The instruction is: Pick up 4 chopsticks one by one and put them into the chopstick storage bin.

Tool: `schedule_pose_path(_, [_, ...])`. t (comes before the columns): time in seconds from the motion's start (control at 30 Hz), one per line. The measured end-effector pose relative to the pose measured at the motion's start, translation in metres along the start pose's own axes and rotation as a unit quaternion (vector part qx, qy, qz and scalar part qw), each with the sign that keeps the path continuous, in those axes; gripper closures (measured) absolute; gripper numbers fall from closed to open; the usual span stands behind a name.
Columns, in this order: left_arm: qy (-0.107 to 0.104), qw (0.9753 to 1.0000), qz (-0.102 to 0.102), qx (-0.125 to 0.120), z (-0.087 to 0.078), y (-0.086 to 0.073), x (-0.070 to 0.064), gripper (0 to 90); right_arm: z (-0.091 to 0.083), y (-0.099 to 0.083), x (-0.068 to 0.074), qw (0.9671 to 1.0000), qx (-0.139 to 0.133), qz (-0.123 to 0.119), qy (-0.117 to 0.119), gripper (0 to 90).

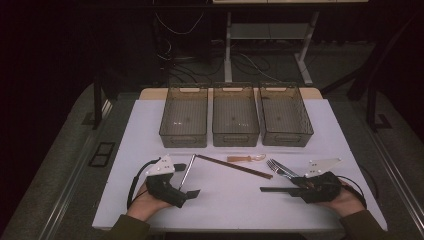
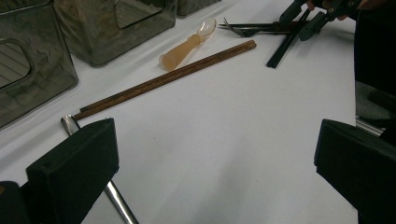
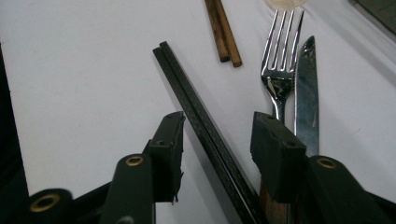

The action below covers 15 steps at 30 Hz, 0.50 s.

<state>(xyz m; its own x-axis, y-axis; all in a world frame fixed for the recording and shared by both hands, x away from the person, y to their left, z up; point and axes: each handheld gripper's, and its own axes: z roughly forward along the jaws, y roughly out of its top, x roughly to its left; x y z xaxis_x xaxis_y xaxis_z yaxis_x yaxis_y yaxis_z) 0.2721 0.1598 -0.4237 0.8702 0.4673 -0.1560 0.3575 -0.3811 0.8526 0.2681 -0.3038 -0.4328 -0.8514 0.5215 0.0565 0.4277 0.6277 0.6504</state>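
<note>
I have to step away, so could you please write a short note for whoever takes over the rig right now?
Left claw: open, holding nothing, resting on the table over a metal utensil.
Right claw: open, its jaws either side of the black chopsticks, not yet gripped.
On the table: brown chopsticks, orange-handled spoon, fork and knife side by side.
Done: nothing sorted; the three bins hold no cutlery.
Left: probably all the cutlery goes into the bins, starting with the black chopsticks.
</note>
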Motion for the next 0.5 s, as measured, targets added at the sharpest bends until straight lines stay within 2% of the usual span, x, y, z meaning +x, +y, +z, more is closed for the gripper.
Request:
schedule_pose_path(0.37, [-0.002,1.0,0.001,0.001,0.001,0.0,-0.0001,0.0,0.0045,-0.0035,-0.0012,0.9998,0.016,-0.008,0.005,57.3])
schedule_pose_path(0.5, [-0.003,1.0,0.002,0.003,0.001,0.0,-0.0002,0.0,0.0069,-0.0052,-0.0014,0.9995,0.03,-0.012,0.002,58.4])
